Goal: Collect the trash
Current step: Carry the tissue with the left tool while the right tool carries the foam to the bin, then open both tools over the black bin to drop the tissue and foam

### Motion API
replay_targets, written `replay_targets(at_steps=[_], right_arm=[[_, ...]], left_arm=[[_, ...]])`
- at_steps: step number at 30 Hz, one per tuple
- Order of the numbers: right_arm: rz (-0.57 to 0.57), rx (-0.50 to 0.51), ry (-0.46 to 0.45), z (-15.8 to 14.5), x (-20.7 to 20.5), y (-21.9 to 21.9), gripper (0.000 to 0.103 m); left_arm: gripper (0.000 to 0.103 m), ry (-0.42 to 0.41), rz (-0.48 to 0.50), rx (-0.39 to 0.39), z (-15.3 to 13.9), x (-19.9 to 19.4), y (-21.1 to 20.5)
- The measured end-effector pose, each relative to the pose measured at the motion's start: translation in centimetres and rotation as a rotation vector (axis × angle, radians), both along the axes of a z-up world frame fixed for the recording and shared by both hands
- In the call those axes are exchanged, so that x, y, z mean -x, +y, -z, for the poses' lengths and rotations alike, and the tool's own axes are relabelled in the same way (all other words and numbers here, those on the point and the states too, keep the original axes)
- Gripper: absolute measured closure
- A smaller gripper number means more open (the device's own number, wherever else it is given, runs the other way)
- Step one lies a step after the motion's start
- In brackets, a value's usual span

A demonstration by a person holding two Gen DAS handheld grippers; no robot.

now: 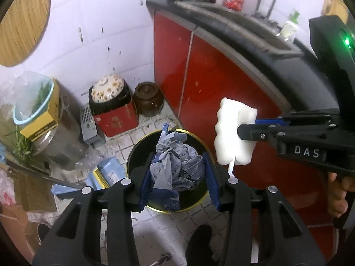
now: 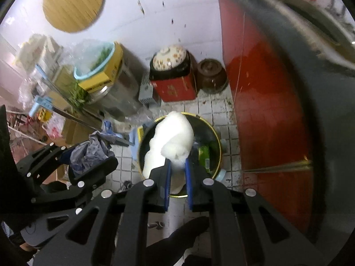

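My left gripper (image 1: 177, 173) is shut on a crumpled grey printed paper ball (image 1: 177, 164), held right over a round black bin with a gold rim (image 1: 200, 139) on the tiled floor. My right gripper (image 2: 177, 166) is shut on a white foam wad (image 2: 170, 141), also above that bin (image 2: 216, 137), which holds green trash (image 2: 204, 155). In the left wrist view the right gripper (image 1: 241, 130) comes in from the right with the white wad (image 1: 233, 133). In the right wrist view the left gripper (image 2: 93, 157) and its paper ball (image 2: 88, 153) are at the left.
A red cabinet (image 1: 221, 71) with a dark counter edge stands to the right of the bin. Behind it are a brown jar (image 1: 148, 97), a floral bowl on a red box (image 1: 115, 119), a blue dustpan (image 1: 106, 175) and clutter at the left. A dark shoe (image 1: 199, 243) is below.
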State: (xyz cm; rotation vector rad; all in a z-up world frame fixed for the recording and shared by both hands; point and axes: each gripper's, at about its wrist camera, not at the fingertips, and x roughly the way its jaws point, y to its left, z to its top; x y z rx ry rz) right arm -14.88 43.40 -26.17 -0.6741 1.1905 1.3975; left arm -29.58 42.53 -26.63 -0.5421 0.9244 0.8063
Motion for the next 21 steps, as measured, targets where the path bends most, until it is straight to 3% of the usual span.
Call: replay_targets(at_steps=[5,10,11,12,13,15,19,21], right_arm=[[-0.031,0.054,-0.013,4.5,0.4,2.5,0.091],[-0.054,0.073,-0.020,6.8,0.4,4.0,0.089],[-0.058,0.073,-0.015,7.0,0.4,4.2,0.086],[-0.065,0.081,-0.015,7.2,0.4,4.5,0.073],[-0.066,0.081,-0.027,7.2,0.4,4.5,0.051],[-0.056,0.062,-0.031,7.0,0.2,4.7,0.030],[-0.055,0.056,-0.020,6.4,-0.5,4.3,0.030],[-0.055,0.047,-0.018,5.7,-0.7,4.0,0.030]], left_arm=[[0.061,0.002,-0.021,0.041,4.4,0.1,1.8],[0.061,0.010,-0.023,0.066,6.8,0.1,2.6],[0.061,0.005,-0.024,0.073,7.1,0.1,2.8],[0.058,0.001,-0.023,0.078,7.3,0.2,2.9],[0.049,0.006,-0.023,0.076,7.4,0.1,2.8],[0.042,0.011,-0.015,0.080,7.6,0.0,3.0],[0.031,0.024,-0.020,0.060,7.4,0.0,2.9],[0.030,0.026,-0.024,0.052,6.9,0.2,2.6]])
